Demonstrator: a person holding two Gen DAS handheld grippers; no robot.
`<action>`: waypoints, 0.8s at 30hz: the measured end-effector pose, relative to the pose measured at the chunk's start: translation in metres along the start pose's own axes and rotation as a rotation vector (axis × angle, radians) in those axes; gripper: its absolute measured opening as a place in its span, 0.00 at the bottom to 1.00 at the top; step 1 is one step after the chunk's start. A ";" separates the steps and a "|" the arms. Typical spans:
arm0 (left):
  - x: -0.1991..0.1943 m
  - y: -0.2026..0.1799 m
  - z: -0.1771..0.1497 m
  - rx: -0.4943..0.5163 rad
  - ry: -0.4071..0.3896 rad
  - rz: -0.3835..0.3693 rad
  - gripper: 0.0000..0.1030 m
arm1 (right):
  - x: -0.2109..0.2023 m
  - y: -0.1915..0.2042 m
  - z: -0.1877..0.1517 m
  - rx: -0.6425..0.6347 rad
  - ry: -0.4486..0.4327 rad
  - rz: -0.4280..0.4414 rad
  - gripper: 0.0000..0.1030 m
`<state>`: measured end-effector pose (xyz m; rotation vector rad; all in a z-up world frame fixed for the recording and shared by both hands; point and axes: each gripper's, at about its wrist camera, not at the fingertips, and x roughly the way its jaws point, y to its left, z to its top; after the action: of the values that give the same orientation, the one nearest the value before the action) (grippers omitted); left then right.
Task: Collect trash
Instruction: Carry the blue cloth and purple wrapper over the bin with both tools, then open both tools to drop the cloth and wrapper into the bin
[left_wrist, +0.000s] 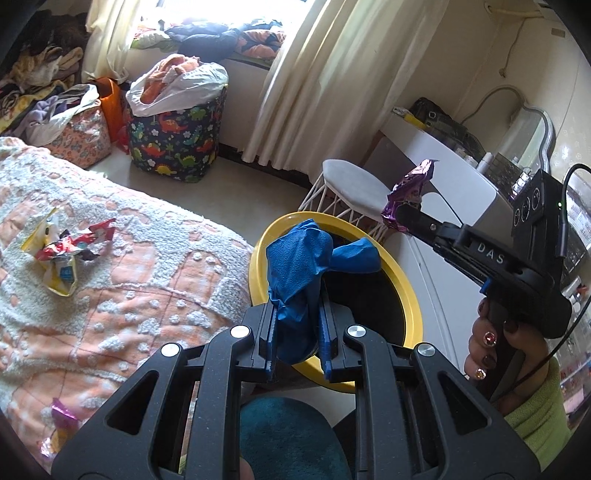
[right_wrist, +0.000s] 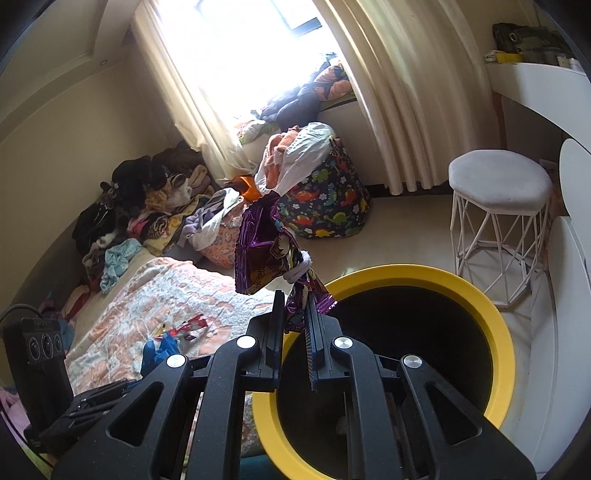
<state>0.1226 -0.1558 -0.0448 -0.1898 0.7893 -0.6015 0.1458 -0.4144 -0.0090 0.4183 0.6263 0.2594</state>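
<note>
Bedroom scene, left and right wrist views. The left hand-held gripper (left_wrist: 298, 332) was clenched on a crumpled blue glove (left_wrist: 301, 269), which stood up between its fingers over the near rim of the yellow bin (left_wrist: 408, 291). The right hand-held gripper (right_wrist: 295, 328) was clenched on a purple foil wrapper (right_wrist: 264, 251); the wrapper rose above the fingertips, at the left rim of the same bin (right_wrist: 498, 332) in the right wrist view. In the left wrist view this wrapper (left_wrist: 408, 195) appeared at the tip of the right hand-held gripper (left_wrist: 397, 218), up and to the right of the bin, and the person's right hand (left_wrist: 495, 350), with painted nails, gripped the handle. The bin's dark interior held a small pale scrap (right_wrist: 341, 424) near the bottom.

More trash lay on the bed (left_wrist: 129, 288), on its orange and white blanket: a cluster of red, yellow and white wrappers (left_wrist: 66, 254) well to the left of the bin, and a pink foil piece (left_wrist: 62, 413) near the lower left edge. Beyond the bed stood a dinosaur-print basket (left_wrist: 177, 144) heaped with clothes, and a white stool (right_wrist: 500, 206) stood on the floor just behind the bin. A white desk (left_wrist: 436, 166) ran along the right wall, with cream curtains (right_wrist: 388, 92) at the window.
</note>
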 end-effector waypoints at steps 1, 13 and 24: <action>0.002 -0.002 -0.001 0.004 0.005 -0.003 0.12 | 0.000 -0.002 0.000 0.007 0.000 -0.005 0.10; 0.029 -0.024 -0.009 0.046 0.060 -0.028 0.12 | 0.002 -0.029 -0.004 0.089 0.014 -0.056 0.10; 0.059 -0.040 -0.015 0.091 0.122 -0.039 0.12 | 0.008 -0.058 -0.009 0.166 0.047 -0.099 0.10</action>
<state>0.1269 -0.2211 -0.0765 -0.0861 0.8758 -0.6895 0.1528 -0.4604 -0.0465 0.5403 0.7153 0.1233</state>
